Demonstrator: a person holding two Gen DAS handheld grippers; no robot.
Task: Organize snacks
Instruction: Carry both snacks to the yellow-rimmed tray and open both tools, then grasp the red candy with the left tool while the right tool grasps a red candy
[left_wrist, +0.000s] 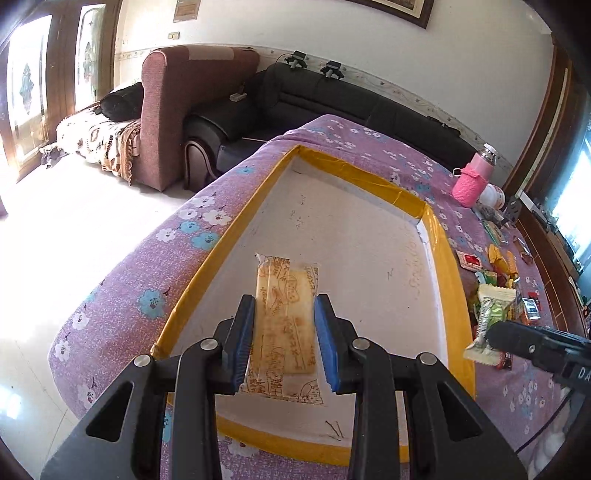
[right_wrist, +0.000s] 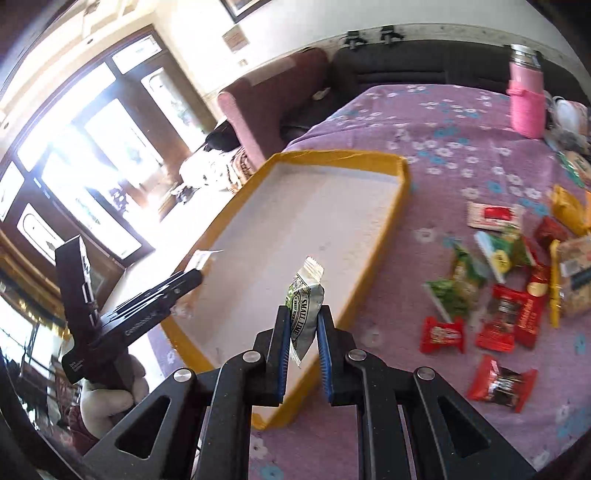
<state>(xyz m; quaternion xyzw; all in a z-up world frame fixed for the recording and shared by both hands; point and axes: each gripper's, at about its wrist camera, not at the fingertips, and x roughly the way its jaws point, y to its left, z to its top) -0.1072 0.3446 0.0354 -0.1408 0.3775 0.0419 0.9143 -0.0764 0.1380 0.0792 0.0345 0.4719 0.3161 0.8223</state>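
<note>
Starting on the left: our left hand-held gripper (left_wrist: 284, 339) sits over the white tray with the yellow taped rim (left_wrist: 207, 273), and a clear-wrapped cracker packet (left_wrist: 284, 321) lies between its blue pads (left_wrist: 242, 339). The wrapper has brown cartoon doodles and some printed characters, but we can't read any of it. The packet lies flat on the tray floor, lengthwise along the fingers. The jaws look spread a bit wider than the packet, with a sliver of gap on each side, so we'd call it open around it rather than clamped.

Moving right, our right hand-held gripper (right_wrist: 303, 332) is pinching a silver-and-green snack packet (right_wrist: 304, 295) upright, over the tray's near right edge (right_wrist: 369, 266). The label reads "SMALL LIME" down its side; the smaller line under that is too tiny to make out. Its lower end is tucked between the pads, so that part is hidden.

Further right, the loose pile of snacks (right_wrist: 509, 295) lies on the purple flowered tabletop (right_wrist: 424, 122): red wrappers, green ones, a yellow one. They're motion-blurred, so no brand is legible. The pink bottle (right_wrist: 526, 99) stands at the far right corner, partly cut by the lens edge.
</note>
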